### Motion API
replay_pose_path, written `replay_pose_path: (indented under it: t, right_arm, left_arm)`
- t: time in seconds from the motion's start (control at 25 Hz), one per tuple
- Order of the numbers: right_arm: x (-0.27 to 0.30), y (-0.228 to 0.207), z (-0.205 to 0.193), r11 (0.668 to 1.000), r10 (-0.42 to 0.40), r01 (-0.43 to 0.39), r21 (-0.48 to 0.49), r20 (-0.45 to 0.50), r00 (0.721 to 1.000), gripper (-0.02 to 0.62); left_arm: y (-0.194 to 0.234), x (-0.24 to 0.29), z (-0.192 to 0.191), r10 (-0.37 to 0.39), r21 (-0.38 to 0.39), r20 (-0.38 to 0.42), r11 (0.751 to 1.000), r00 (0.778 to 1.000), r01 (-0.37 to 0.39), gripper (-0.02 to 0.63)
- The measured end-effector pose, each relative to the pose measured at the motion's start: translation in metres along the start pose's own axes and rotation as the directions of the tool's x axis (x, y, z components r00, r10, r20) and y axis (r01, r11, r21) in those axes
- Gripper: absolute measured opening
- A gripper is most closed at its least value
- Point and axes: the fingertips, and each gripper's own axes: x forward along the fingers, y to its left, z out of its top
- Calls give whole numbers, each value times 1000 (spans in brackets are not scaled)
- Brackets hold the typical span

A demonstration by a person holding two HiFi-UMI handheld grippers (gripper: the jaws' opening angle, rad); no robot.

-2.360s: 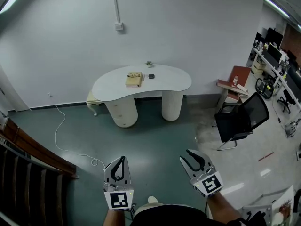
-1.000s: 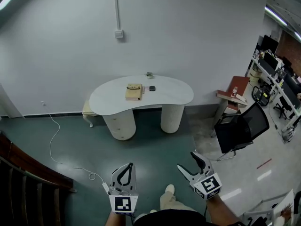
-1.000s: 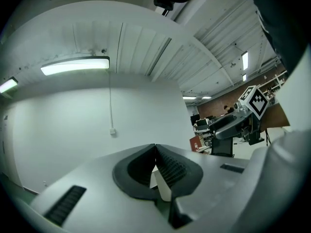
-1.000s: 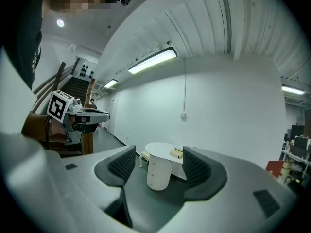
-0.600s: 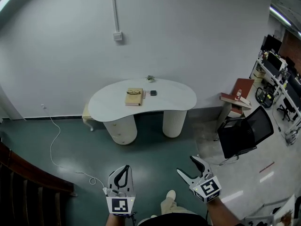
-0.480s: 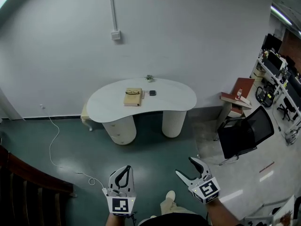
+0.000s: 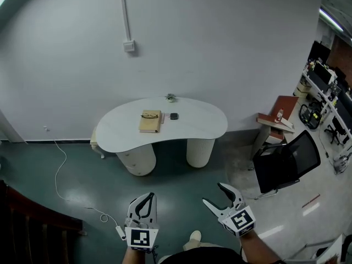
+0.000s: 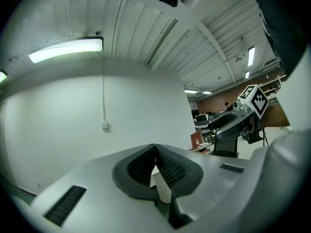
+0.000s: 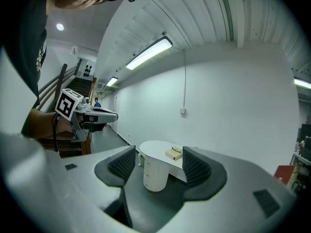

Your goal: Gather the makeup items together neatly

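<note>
A white kidney-shaped table (image 7: 187,126) stands far ahead against the wall. On it lie a tan book with glasses on top (image 7: 150,121), a small dark item (image 7: 174,116) and a tiny green thing (image 7: 170,97) at the back edge. Both grippers hang low over the green floor, well short of the table. My left gripper (image 7: 144,198) is shut with nothing in it, its pads meeting in the left gripper view (image 8: 155,149). My right gripper (image 7: 213,195) is open and empty. The right gripper view frames the table (image 9: 154,149) between its pads (image 9: 194,164).
A black office chair (image 7: 286,161) and a low stand with a red-brown board (image 7: 278,113) are to the right of the table. A white cable (image 7: 59,166) runs across the floor to a power strip (image 7: 120,231). A dark stair railing (image 7: 22,224) is at the lower left.
The view has swung and shifted; the table now sits a little lower and further left in it. Both grippers hold their places low in the view, left shut, right open.
</note>
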Motion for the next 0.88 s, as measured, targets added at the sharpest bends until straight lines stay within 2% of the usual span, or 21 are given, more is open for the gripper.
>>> replay_pose_path:
  t: [0.16, 0.36, 0.48, 0.72, 0.88]
  right_arm:
    - [10, -27, 2, 1000, 23, -23, -18, 0, 1000, 291]
    - [13, -60, 7, 999, 45, -45, -20, 16, 999, 291]
    - [18, -76, 3, 999, 47, -47, -26, 13, 999, 291]
    - [25, -75, -18, 994, 104, -104, -8, -47, 993, 291]
    - [28, -77, -18, 994, 107, -107, 11, -51, 993, 291]
  left_arm:
    - [0, 28, 11, 34, -29, 17, 999, 999, -34, 23]
    - [-11, 58, 32, 45, -12, 26, 999, 999, -45, 23]
    - [-17, 74, 31, 38, 9, 3, 999, 999, -38, 23]
    - [-24, 88, 23, 45, 17, -42, 999, 998, -44, 23]
    - [-26, 86, 23, 47, 30, -52, 999, 998, -46, 23]
